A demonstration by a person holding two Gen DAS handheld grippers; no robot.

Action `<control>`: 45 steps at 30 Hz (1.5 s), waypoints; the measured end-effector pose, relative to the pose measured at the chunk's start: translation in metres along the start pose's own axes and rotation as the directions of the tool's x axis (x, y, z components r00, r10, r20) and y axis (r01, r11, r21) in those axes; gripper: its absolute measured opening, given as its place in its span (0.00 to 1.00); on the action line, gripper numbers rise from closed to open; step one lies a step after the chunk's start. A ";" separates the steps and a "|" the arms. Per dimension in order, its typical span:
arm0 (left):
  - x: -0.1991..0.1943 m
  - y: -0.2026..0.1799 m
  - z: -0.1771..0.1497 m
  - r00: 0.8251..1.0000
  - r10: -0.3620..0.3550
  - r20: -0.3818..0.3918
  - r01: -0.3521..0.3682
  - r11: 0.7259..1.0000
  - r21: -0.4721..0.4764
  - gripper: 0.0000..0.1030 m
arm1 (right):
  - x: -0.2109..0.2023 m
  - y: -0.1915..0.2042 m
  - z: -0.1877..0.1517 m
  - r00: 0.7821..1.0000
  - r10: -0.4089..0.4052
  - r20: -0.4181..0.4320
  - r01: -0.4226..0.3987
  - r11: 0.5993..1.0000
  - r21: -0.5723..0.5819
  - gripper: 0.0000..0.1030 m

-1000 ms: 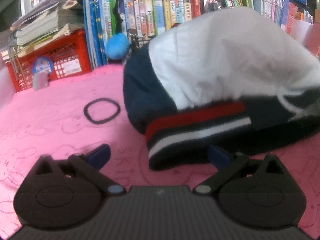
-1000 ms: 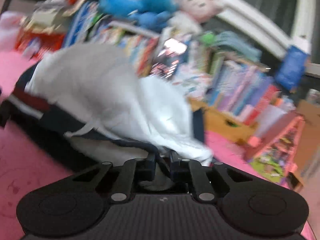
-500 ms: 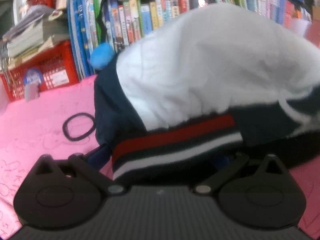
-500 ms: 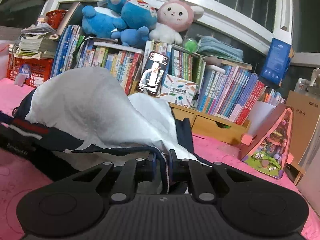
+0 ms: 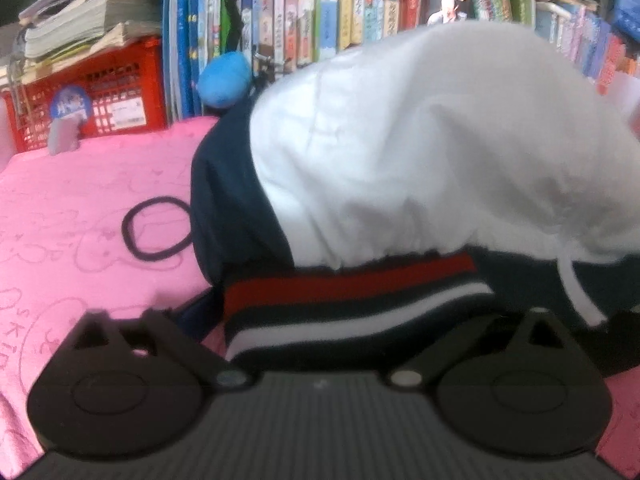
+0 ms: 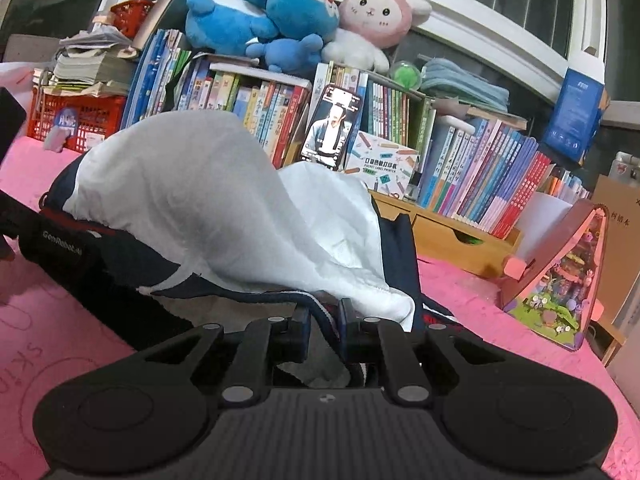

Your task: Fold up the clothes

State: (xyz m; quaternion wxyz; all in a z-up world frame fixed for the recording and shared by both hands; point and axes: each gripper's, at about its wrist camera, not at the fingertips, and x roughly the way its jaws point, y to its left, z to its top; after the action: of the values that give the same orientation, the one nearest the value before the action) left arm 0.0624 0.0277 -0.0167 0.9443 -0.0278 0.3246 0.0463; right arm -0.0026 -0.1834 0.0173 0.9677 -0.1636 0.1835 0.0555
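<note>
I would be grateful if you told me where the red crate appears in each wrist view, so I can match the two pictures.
Left wrist view: the red crate is at the upper left, behind the pink mat, under a stack of papers.
Right wrist view: the red crate is at the far left, mid-height, left of the jacket.
Shared landmark: the round blue tag on the crate's front.

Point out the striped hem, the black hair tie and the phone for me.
striped hem [image 5: 352,300], left wrist view, on its red stripe.
black hair tie [image 5: 138,240], left wrist view, on the loop's left side.
phone [image 6: 334,128], right wrist view, middle of its lit screen.
</note>
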 end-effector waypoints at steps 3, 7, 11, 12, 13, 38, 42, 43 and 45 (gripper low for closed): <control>-0.010 -0.003 -0.002 0.999 0.033 0.043 -0.036 0.997 0.070 0.68 | -0.001 -0.004 -0.001 1.000 -0.016 0.001 0.016 1.000 0.003 0.16; -0.023 0.004 -0.004 0.994 0.053 0.091 -0.064 0.990 0.123 0.48 | -0.008 -0.014 -0.002 1.000 -0.030 0.010 0.029 0.999 0.016 0.16; -0.044 0.015 -0.002 0.980 0.112 0.162 -0.129 0.987 0.099 0.28 | -0.017 -0.024 -0.003 0.996 -0.080 0.025 0.080 0.997 0.010 0.17; -0.051 0.020 -0.001 0.978 0.105 0.180 -0.123 0.989 0.087 0.29 | -0.019 -0.027 -0.003 0.994 -0.103 0.028 0.103 0.995 0.007 0.18; -0.058 0.024 0.000 0.976 0.099 0.195 -0.116 0.990 0.077 0.32 | -0.021 -0.031 -0.004 0.995 -0.096 0.022 0.096 0.995 0.013 0.19; -0.173 0.085 -0.097 0.992 -0.115 -0.055 0.114 0.993 -0.022 0.46 | -0.115 -0.115 -0.072 0.954 0.036 -0.299 0.056 0.955 0.293 0.29; -0.186 0.084 -0.087 0.961 -0.275 -0.012 0.275 0.960 0.052 0.58 | -0.085 -0.111 -0.047 0.947 0.285 -0.152 -0.184 0.862 0.472 0.43; -0.190 0.086 -0.085 0.950 -0.312 -0.004 0.312 0.948 0.068 0.67 | -0.078 -0.107 -0.037 0.941 0.319 -0.110 -0.232 0.848 0.477 0.46; -0.202 0.091 -0.082 0.922 -0.386 0.013 0.383 0.918 0.102 0.82 | -0.062 -0.099 -0.016 0.922 0.384 -0.047 -0.319 0.823 0.470 0.54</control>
State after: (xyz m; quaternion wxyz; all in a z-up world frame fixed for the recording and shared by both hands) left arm -0.1553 0.0972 0.0409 0.9405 -0.0439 0.2990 -0.1554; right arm -0.0492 -0.2849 0.0553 0.9365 0.0999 0.2855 0.1773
